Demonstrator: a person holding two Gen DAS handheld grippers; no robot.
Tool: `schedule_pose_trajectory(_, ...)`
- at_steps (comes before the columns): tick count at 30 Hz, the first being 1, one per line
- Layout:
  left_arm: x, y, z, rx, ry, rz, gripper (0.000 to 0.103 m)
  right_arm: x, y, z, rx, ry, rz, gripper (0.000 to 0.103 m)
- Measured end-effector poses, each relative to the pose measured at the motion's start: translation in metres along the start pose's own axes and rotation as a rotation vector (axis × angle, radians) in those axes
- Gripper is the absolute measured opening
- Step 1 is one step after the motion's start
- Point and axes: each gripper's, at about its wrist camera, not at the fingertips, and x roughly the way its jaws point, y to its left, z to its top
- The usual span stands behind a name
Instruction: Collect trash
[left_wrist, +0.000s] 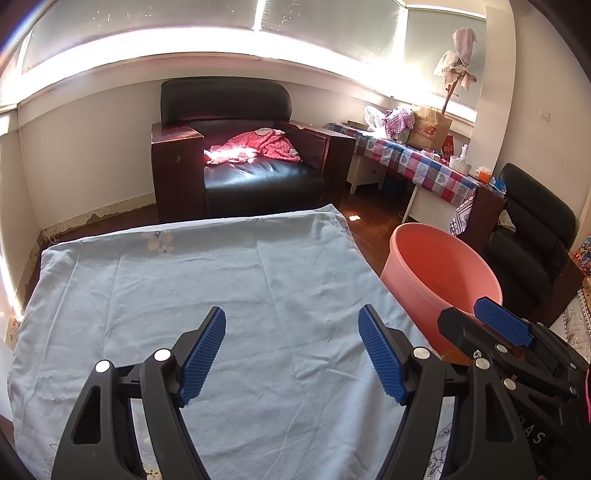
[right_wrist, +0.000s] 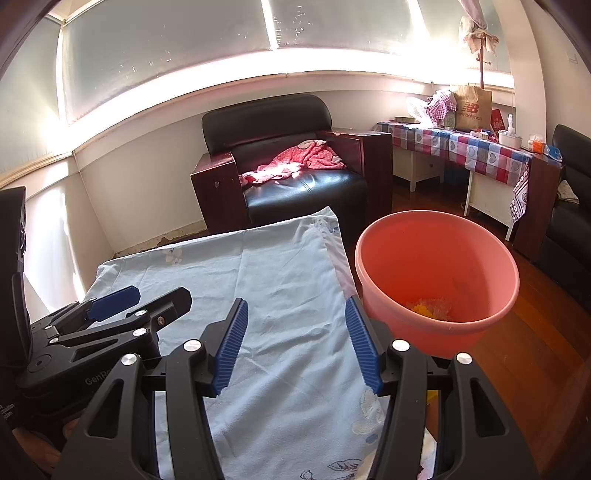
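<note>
bucket (right_wrist: 437, 273) first: pink plastic, standing on the wood floor (right_wrist: 535, 350) just beside the right edge of the table, and from my right wrist camera i can look down into it and see a small heap of yellow and whitish scraps (right_wrist: 430, 308) at the bottom. that is the only trash i can find in either picture. the pale blue cloth (left_wrist: 221, 295) covering the table is wrinkled and i see nothing lying on it.

my left gripper (left_wrist: 291, 350) hangs over the middle of the cloth with its blue pads spread wide and nothing between them. my right gripper (right_wrist: 295, 343) is likewise spread apart and holding nothing, sitting over the cloth's right edge, its right finger close to the bucket rim.

beyond the far edge of the table there is a gap of floor, then a black armchair (left_wrist: 243, 158) with a red garment (left_wrist: 255, 147) on its seat. a side table under a checked cloth (left_wrist: 417, 162) runs along the right wall.

the left wrist view shows only the bucket's rim and upper wall, with the right gripper crossing in front of it; the scraps inside show only from the right wrist.
</note>
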Motion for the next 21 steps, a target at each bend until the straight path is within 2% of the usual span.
schedule_pose_trajectory(21, 0.010, 0.006, -0.005, 0.001, 0.022, -0.002, 0.072, 0.007, -0.002, -0.008, 0.000, 0.017, -0.008, 0.056)
